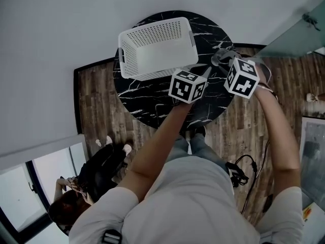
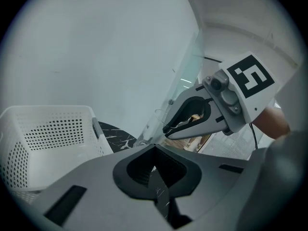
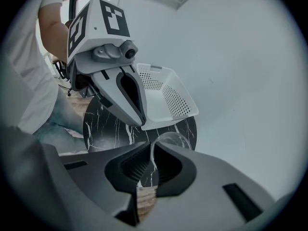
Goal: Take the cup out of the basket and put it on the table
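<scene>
R gripper [image 3: 152,159] is clamped down to a thin slit. It pinches the wall of the clear cup [image 3: 172,139] just under the rim, w/ one pad inside and one outside. In the right gripper view the cup's round mouth sits mid-frame, right above the jaws, w/ the black marble table [image 3: 103,129] behind it. In the head view the cup is at the upper right of the table top, close to the edge. It's out of the basket and near the basket's right corner. Can't tell if its base touches the table or hangs a bit over it.

L gripper [image 2: 155,173] is closed too. Its jaws are nearly together, w/ only a sliver of table showing through the gap and nothing between them. In the head view it's held over the table at mid-frame, just below the basket's near wall and just left of the R gripper. It's apart from the cup.

Basket [image 1: 133,60] is white plastic w/ perforated walls and handle slots. It stands at top centre of the head view, on the far part of the table. Its inside shows only its own bare white floor.

Count: 2 grippers, 1 cup, 1 basket, 1 round table. Wood floor [image 1: 96,93] lies around the table. Another person [image 1: 71,200] is at lower left of the head view.
</scene>
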Tool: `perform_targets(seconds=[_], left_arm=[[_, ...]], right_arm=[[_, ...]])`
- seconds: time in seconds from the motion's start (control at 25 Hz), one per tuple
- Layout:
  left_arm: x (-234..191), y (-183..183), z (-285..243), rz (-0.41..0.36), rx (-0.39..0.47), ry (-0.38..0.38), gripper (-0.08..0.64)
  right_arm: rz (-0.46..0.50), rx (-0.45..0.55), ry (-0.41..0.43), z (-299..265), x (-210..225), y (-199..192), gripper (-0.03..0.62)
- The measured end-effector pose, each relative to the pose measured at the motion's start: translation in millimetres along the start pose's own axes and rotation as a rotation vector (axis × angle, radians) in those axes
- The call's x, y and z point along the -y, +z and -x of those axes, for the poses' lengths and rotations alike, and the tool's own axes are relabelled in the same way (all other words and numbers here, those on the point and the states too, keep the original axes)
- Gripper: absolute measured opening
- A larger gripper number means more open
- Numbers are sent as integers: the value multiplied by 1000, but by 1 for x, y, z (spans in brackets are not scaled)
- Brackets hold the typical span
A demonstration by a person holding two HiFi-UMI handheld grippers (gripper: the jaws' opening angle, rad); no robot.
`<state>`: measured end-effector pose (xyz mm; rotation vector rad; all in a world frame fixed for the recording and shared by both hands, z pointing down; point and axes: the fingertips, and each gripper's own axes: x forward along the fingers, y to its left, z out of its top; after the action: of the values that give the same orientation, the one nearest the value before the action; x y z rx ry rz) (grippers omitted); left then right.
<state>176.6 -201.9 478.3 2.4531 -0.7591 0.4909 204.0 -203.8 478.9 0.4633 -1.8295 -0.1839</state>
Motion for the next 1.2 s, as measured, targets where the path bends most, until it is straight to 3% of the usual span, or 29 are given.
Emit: perform_targets(seconds=[0.84, 1.2], left_arm=[[-31, -73, -43, 95, -96, 7, -2], [-44, -94, -54, 120, -126, 17, -2]], right_arm=[[14, -33, 135, -95, -37, -31, 26], [32, -43, 156, -121, -47, -36, 26]])
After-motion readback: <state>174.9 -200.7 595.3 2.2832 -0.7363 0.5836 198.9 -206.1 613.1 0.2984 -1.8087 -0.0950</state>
